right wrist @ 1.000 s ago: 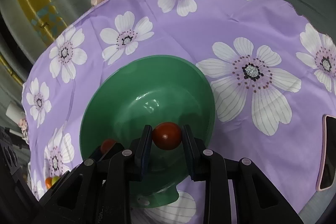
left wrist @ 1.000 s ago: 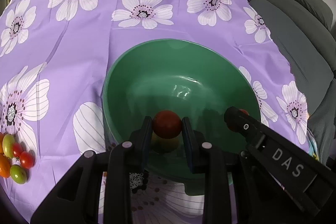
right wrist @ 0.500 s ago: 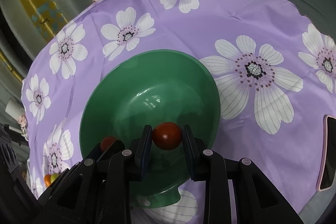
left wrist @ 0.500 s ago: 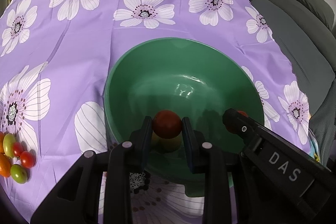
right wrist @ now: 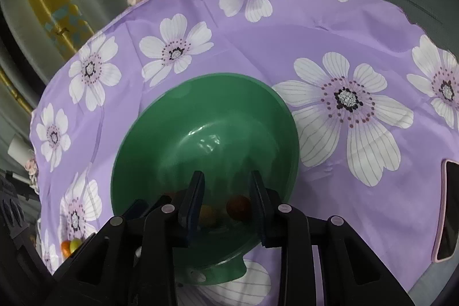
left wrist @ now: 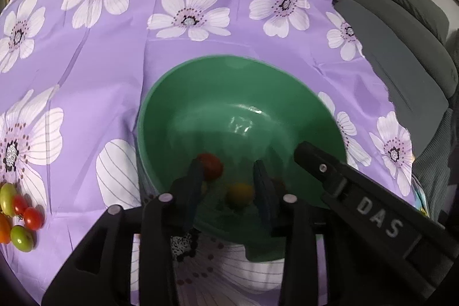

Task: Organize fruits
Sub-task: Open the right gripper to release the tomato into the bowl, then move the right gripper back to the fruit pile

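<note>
1. Soft, even indoor light; the purple flowered tablecloth [left wrist: 120,70] reads bright and shows no hard shadows.
2. White glare patches on the glossy green plastic bowl's inner wall [left wrist: 241,122] (same in the right wrist view [right wrist: 209,139]).
3. Small fruits low in the bowl are smeared and blurred.
4. Strong fisheye bending; corners fall to black vignette.

One green bowl [left wrist: 200,93], two tools, and five small fruits [left wrist: 20,217] beside it.
</note>
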{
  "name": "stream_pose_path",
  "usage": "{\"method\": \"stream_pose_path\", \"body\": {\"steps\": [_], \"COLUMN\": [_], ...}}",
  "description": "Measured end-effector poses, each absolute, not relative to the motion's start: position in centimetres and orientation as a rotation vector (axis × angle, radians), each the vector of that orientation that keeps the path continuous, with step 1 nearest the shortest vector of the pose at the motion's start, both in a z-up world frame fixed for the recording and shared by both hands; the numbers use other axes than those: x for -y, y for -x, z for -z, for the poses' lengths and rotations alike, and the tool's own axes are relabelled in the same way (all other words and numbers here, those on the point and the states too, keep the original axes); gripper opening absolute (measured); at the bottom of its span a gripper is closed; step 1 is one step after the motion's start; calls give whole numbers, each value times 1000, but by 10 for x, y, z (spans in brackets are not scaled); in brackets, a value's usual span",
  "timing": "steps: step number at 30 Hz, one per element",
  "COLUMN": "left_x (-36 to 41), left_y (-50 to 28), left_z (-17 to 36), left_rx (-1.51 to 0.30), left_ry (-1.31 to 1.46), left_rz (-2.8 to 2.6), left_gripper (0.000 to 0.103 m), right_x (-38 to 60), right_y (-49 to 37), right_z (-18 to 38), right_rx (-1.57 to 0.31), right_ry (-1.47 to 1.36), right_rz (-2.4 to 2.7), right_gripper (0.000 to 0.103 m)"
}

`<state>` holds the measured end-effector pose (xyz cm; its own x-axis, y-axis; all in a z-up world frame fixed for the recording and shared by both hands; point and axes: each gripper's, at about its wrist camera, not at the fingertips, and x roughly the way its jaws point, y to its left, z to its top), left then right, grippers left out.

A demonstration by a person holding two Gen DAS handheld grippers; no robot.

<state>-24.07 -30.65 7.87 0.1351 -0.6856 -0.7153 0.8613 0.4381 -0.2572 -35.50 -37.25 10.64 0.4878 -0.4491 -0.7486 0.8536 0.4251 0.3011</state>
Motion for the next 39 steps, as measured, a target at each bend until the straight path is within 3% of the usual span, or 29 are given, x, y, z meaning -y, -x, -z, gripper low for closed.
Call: {"method": "stream_pose_path", "body": {"steps": [3, 6, 12, 17, 20, 24, 29, 35, 39], "left_x": [297, 281, 229, 175, 140, 101, 91, 110, 112], "left_y": [240, 233, 204, 161, 132, 100, 76, 62, 54], "left_z": [-88, -99, -120, -132, -133, -116, -85, -72, -61], "left_rx": [-862, -847, -788, -780, -782, -818, -914, -993, -1070], "left_ry": [-213, -173, -88, -62, -29, 16, 105, 116, 149], "left_rz": [1142, 1127, 1023, 903, 803, 748, 788, 852, 827], "left_gripper": [46, 50, 59, 60, 61, 63, 61, 43, 36], "right_x": [370, 364, 350, 336, 323, 302, 279, 260, 255], "right_y": [356, 356, 344, 332, 321, 294, 237, 168, 168], "right_z": [-113, -122, -134, -142, -149, -152, -130, -117, -100], "right_rx": [-598, -547, -506, -491, -466, -475, -624, -792, -827], "right_ry": [-720, -696, -633, -594, -556, -539, -615, -514, -515], "right_rz": [880, 857, 817, 787, 745, 606, 419, 311, 256], "right_gripper": [34, 52, 53, 54, 65, 66, 66, 66, 58]}}
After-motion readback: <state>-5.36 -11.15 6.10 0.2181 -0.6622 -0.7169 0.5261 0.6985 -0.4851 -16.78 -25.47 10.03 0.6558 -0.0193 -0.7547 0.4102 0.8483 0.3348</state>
